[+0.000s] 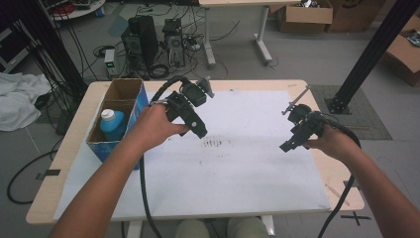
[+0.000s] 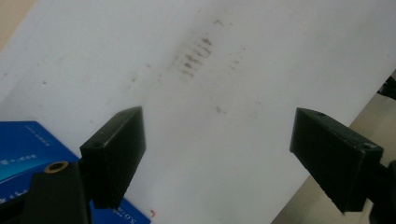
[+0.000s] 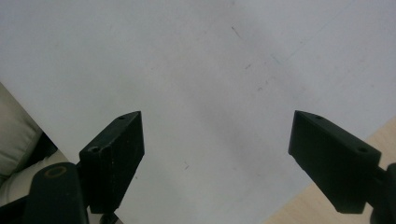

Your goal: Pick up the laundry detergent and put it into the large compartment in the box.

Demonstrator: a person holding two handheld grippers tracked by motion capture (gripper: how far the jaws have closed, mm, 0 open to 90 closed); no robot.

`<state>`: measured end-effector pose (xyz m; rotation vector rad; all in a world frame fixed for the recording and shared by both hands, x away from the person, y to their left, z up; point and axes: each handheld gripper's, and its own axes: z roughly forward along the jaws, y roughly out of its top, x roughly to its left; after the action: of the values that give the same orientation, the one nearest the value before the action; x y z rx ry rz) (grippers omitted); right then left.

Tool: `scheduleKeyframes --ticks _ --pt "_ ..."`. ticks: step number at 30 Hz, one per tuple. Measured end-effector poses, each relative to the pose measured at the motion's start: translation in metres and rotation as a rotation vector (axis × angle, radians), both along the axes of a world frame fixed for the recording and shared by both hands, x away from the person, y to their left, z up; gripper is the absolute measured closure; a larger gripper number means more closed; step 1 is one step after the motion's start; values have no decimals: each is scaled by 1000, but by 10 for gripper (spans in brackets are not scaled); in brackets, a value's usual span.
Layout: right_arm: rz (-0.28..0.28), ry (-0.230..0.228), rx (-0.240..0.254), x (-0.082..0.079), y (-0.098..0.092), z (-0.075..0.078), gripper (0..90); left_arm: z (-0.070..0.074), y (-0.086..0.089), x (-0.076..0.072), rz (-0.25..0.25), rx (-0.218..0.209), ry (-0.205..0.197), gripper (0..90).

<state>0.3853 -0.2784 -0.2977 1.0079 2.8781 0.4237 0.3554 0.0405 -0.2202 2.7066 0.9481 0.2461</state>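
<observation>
My left gripper point(image 1: 198, 130) hangs over the left half of the white sheet point(image 1: 247, 173), beside the open blue box point(image 1: 115, 144). In the left gripper view it point(image 2: 217, 154) is open, with nothing between its jaws, above the sheet point(image 2: 261, 70) and a dark smudge point(image 2: 192, 56). A blue bottle with a white cap point(image 1: 112, 123) stands inside the box. My right gripper point(image 1: 289, 146) is over the sheet's right part. It point(image 3: 215, 158) also stands open and empty in the right gripper view.
The sheet covers most of a light wooden table point(image 1: 64, 168). A corner of the blue box point(image 2: 23, 154) lies close to my left jaw. A black post point(image 1: 369, 54) rises beyond the table's right end, with computer towers point(image 1: 141, 39), cables and cardboard boxes point(image 1: 304, 17) on the floor.
</observation>
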Motion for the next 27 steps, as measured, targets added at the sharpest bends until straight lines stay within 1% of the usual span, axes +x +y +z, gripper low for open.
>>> scheduleKeyframes --ticks 4,6,9,11,16,20,22,27 --pt "4 4 -3 0 2 -1 182 -7 -7 2 -18 15 5 192" --pt "1 5 -2 1 3 -1 182 -8 -10 3 -27 12 12 192" --pt "8 8 -7 2 4 -2 182 -10 -15 4 -39 18 16 192" --pt "1 10 -7 2 4 -1 182 -12 -17 3 -56 21 17 193" --pt "7 7 -5 3 5 -2 182 -14 -21 2 -89 30 27 195" --pt "5 12 -8 3 6 -2 182 -16 -23 1 -100 38 31 200" --pt "11 9 -7 3 6 -2 182 -17 -24 1 -108 35 30 200" --pt "15 10 -8 3 6 -3 182 -18 -28 0 -135 44 35 202"
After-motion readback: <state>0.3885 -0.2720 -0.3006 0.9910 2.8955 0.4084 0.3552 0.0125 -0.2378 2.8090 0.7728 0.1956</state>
